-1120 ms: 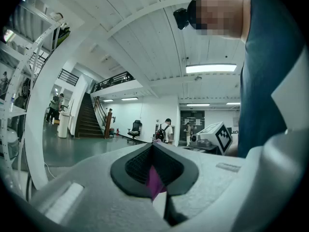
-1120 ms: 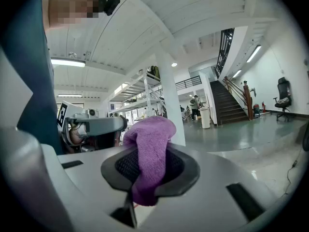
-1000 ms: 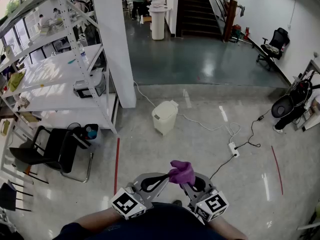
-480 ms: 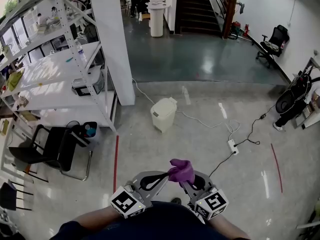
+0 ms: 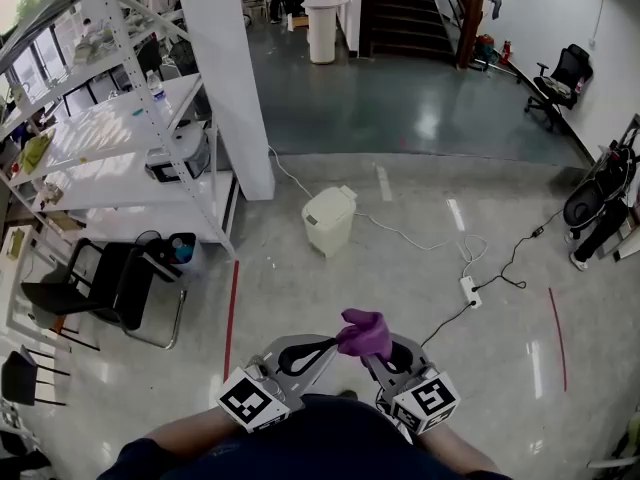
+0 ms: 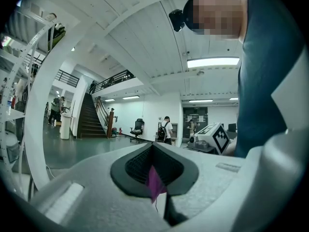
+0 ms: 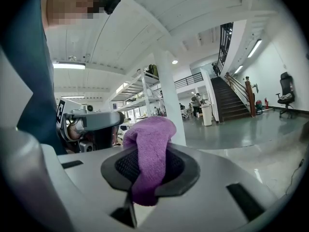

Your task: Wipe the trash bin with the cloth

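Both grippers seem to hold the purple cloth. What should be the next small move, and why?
Probably walk forward toward the trash bin, cloth kept gripped: the bin stands far ahead on the floor, while the left gripper and right gripper, both shut on the cloth, hang close to the body.

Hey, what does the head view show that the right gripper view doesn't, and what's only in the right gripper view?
Only the head view: the trash bin standing on the floor near the white pillar, and the power strip with its cord.

Only the right gripper view: a close look at the right gripper, its jaws shut on the cloth, which bunches above them and hangs down below.

Both: the purple cloth, the white pillar and the staircase.
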Demonstrator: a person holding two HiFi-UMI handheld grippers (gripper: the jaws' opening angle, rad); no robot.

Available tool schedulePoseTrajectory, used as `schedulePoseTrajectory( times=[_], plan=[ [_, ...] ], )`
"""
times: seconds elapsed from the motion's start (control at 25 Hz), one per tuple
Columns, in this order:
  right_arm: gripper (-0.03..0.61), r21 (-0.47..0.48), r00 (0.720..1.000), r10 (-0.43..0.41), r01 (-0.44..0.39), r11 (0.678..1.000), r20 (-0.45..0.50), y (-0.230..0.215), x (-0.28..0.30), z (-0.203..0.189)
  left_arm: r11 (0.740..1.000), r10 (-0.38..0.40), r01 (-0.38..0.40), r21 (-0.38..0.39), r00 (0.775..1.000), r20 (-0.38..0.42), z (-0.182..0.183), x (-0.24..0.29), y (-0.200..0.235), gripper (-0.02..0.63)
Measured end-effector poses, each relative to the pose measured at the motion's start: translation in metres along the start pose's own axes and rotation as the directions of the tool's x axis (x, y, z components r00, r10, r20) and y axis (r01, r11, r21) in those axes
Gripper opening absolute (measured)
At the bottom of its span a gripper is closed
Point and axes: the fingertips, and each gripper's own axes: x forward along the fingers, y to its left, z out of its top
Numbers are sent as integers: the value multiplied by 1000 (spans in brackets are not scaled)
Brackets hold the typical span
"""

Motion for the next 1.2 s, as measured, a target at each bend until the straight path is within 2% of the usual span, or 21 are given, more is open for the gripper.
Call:
schedulePoseTrajectory(
  times=[0.16, 0.56, 0.92, 1.2],
  plan=[
    [78, 0, 1000, 12, -12, 1000, -9, -26, -4, -5, 999, 32, -32, -4, 999, -3, -6, 21, 2, -2],
    [78, 12, 999, -27, 27, 1000, -43, -77, 19, -6, 1000, 21, -21, -12, 1000, 2, -9, 56, 41, -2],
    [78, -22, 995, -85, 84, 996, -57, -122, 120, 19, 999, -31, 31, 15, 999, 20, 1, 88, 165, -2],
    [78, 0, 981, -186, 187, 982, -51, -160, 207, 43, 995, -91, 90, 33, 996, 15, 10, 102, 267, -2]
  ],
)
